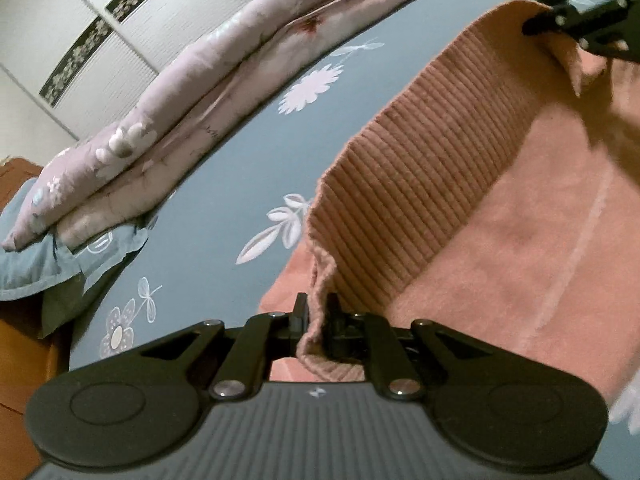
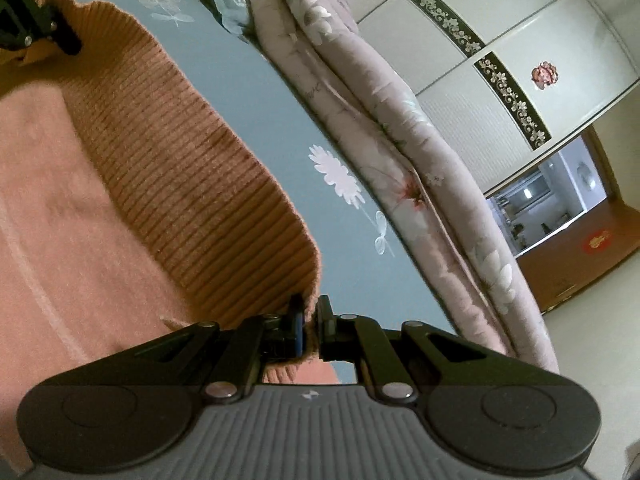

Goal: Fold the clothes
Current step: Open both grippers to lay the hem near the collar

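My left hand-held gripper point(image 1: 317, 320) pinches one corner of the pink sweater's ribbed hem point(image 1: 420, 168), lifted over the blue flowered bed sheet point(image 1: 248, 160). My right hand-held gripper point(image 2: 309, 322) pinches the hem's other corner, a folded quilt point(image 2: 384, 128) lying beyond.

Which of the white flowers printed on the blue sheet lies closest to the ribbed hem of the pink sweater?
In the left wrist view, the leafy white flower: its petals touch the ribbed hem; the daisy stands clear.
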